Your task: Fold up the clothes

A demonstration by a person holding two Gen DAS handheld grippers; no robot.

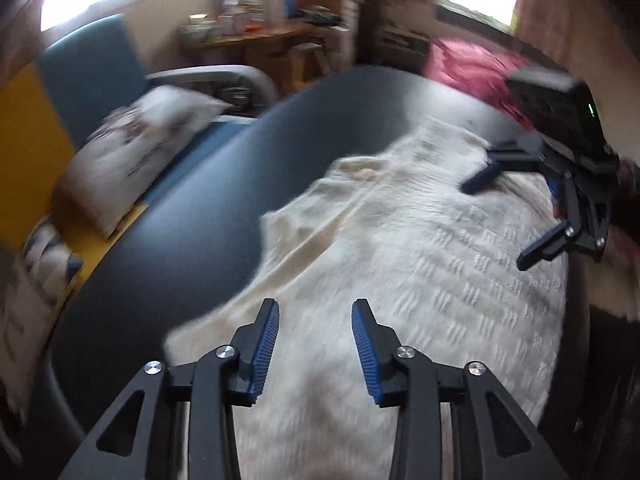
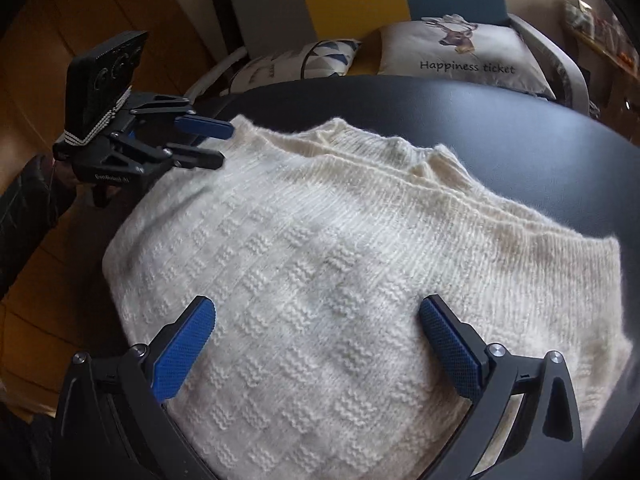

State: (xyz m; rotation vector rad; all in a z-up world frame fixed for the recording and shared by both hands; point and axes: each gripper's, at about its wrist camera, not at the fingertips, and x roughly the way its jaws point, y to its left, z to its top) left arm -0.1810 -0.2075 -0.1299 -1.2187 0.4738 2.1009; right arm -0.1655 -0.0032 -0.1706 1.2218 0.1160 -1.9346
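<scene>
A cream knitted sweater lies spread on a dark round table; it also shows in the left wrist view. My right gripper is open and empty, hovering over the sweater's near part. In the left wrist view the right gripper sits over the sweater's right side. My left gripper is open and empty above the sweater's lower edge. In the right wrist view the left gripper sits at the sweater's far left corner, fingers apart. The left wrist view is blurred.
A sofa with a deer cushion and a patterned cushion stands beyond the table. A red cloth and a cluttered desk lie further off. Wooden floor is at the left.
</scene>
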